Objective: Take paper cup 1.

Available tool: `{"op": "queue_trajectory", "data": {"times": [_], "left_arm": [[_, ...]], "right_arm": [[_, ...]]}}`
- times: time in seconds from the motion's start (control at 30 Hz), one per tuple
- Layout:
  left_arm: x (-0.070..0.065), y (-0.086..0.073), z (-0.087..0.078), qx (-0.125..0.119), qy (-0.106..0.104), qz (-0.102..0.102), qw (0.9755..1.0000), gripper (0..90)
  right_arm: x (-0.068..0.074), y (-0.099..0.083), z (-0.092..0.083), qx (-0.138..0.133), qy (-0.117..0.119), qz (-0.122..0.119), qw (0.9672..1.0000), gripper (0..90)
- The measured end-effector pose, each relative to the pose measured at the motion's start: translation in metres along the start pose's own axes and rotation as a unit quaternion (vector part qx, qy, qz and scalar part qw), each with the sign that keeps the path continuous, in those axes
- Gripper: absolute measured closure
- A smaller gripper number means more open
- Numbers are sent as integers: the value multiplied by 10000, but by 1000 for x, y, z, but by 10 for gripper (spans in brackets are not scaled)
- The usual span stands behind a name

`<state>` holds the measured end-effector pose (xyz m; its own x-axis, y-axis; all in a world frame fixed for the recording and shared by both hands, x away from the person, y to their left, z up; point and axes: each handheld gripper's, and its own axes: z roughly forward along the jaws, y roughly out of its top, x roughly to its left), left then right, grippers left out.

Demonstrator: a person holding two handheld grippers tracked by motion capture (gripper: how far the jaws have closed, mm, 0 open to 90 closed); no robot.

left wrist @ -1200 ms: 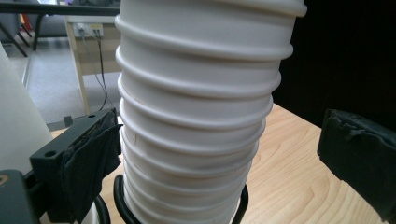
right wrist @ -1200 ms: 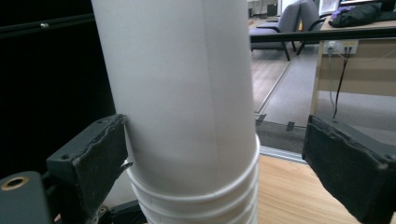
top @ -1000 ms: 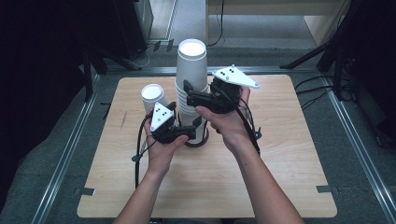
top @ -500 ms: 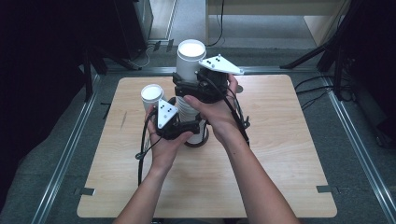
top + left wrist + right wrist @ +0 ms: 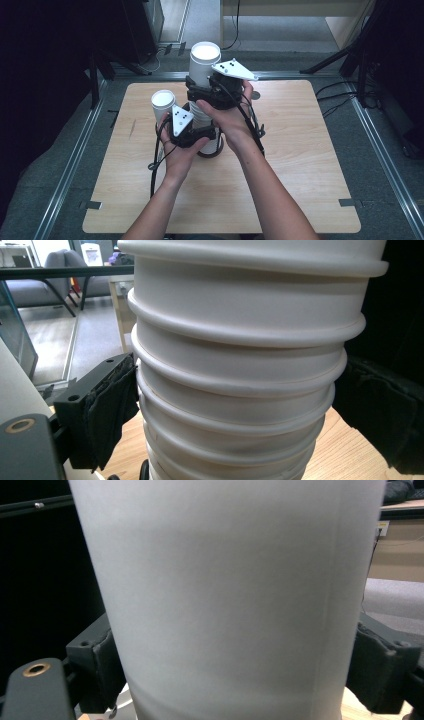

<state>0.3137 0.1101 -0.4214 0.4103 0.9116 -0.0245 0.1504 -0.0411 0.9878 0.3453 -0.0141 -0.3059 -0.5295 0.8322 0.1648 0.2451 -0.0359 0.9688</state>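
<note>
1. In the centre of the high view, a tall stack of white paper cups point(image 5: 204, 90) stands on the wooden table point(image 5: 300, 165). The right gripper point(image 5: 202, 92) sits at the stack's upper part, just below the top cup's rim, and its jaws have just been closing with the top cup between them. The left gripper point(image 5: 207, 134) is lower down, at centre frame, around the nested rims; its jaws too have just been closing. A single white cup point(image 5: 163, 104) stands just left of the stack.
2. In the left gripper view, the ribbed stack point(image 5: 240, 370) rises through mid frame; the left pad point(image 5: 107, 410) touches its side, the right pad point(image 5: 380, 420) is dark and hard to judge.
3. In the right gripper view, the smooth top cup point(image 5: 225, 600) stands between both pads point(image 5: 107, 665), which press its sides: a grip.
</note>
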Motion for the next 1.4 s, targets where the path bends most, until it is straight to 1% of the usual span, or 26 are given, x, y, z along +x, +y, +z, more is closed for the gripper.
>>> {"op": "queue_trajectory", "data": {"times": [0.1,0.2,0.27,0.4,0.53,0.73,0.8,1.03,1.13,1.4], "left_arm": [[0,0,0,14,-6,9,10000,59],[0,0,0,-19,-4,-24,10000,60],[1,-1,-1,-7,-12,3,10000,61],[1,-1,-1,-12,-21,-2,10000,62],[1,-1,0,-19,-21,-5,10000,62],[1,-1,0,-32,-19,-21,10000,63],[1,-1,-1,-20,-17,-5,10000,63],[1,-1,0,-23,-24,-6,10000,63],[1,-1,-1,-26,-22,-4,10000,63],[1,-1,-1,-25,-21,1,10000,63]], "right_arm": [[0,2,-1,-96,11,35,9999,123],[1,4,-2,-174,-2,4,9998,123],[2,6,-2,-190,-34,-15,9998,123],[3,8,-2,-215,-47,20,9998,121],[3,10,-1,-276,-64,5,9996,122],[5,12,-2,-366,-84,-91,9993,126],[6,12,-3,-405,-139,-150,9990,128],[6,14,-3,-439,-89,-149,9989,130],[6,16,-3,-493,-66,-106,9987,130],[7,21,-5,-568,-37,-121,9983,132]]}}
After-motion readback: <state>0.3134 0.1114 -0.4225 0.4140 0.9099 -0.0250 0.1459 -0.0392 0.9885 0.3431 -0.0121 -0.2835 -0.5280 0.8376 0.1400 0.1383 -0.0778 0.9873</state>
